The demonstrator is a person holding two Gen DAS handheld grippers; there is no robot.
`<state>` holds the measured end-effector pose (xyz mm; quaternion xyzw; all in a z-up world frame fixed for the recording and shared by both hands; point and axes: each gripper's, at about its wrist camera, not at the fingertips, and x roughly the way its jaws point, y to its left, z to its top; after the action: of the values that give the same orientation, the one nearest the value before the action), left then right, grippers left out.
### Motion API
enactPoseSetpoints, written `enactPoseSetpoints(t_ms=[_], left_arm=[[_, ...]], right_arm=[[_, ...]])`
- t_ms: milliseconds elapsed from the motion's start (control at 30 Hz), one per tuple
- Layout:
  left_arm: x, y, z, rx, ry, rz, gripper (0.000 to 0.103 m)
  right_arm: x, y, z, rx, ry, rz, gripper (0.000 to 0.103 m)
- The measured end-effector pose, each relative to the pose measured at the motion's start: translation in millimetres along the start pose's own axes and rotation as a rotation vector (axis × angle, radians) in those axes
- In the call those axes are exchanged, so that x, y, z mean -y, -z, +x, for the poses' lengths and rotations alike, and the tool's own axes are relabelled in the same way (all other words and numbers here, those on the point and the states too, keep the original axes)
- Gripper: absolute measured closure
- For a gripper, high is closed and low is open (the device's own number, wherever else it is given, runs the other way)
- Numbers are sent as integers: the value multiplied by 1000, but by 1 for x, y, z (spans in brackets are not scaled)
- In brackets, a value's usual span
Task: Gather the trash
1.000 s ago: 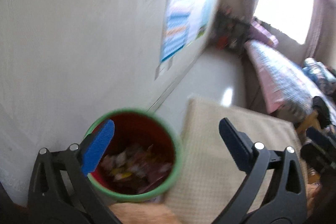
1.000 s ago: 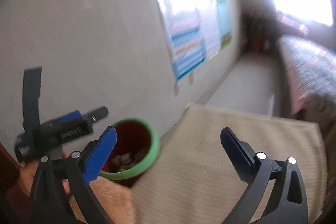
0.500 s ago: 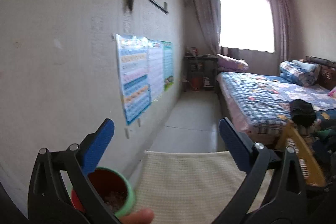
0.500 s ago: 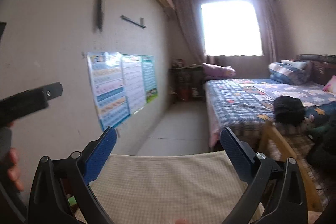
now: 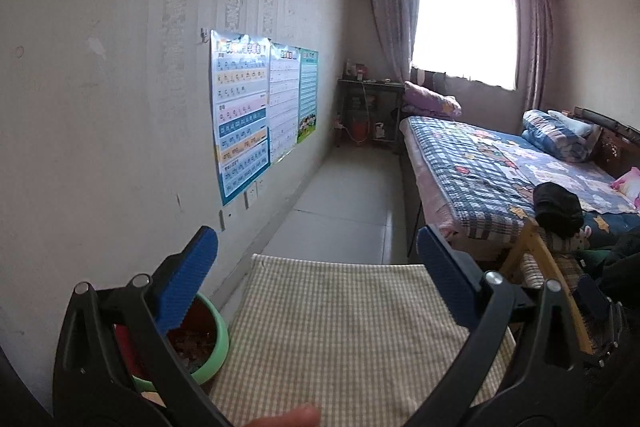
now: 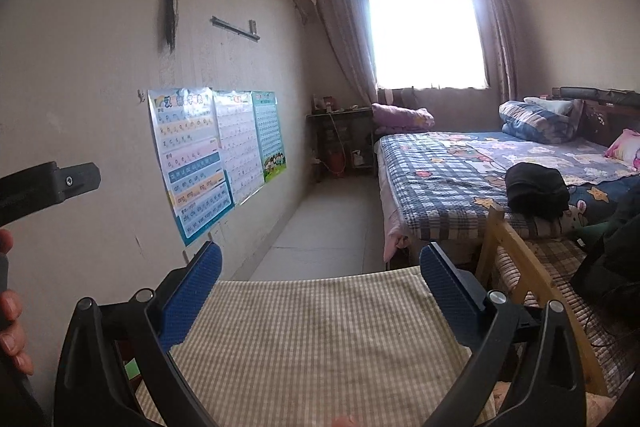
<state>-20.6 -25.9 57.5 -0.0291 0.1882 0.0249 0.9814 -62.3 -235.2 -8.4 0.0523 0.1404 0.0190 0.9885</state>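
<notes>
The left gripper (image 5: 316, 279) is spread wide and holds nothing, hovering above the near part of the counter (image 5: 344, 331), which is covered in a beige checked cloth. Beside the counter's left edge, low against the wall, sits the trash bin (image 5: 218, 343), red with a green rim, with scraps of litter inside; the gripper's left blue pad overlaps it in the left wrist view. The right gripper (image 6: 320, 287) is likewise released and empty, over the same cloth. On the wall at left hang three study posters (image 6: 216, 155). Past the counter's far edge lies bare floor (image 6: 328, 223), and to the right stands a bed (image 6: 460, 171) with a blue plaid quilt and a black bundle (image 6: 536, 187) on it.
</notes>
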Motion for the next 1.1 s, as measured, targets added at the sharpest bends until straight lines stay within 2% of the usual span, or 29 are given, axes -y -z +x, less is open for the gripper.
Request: enactPoseSetpoints(t_ms=[400,1100], left_arm=[[-12,2,4,-23,-27,-10,5],[-10,7,14,-62,-24,2,5]], right_arm=[[-20,7,7,-26,-37,-46,7],[-17,10,14,-62,-35,-41,7]])
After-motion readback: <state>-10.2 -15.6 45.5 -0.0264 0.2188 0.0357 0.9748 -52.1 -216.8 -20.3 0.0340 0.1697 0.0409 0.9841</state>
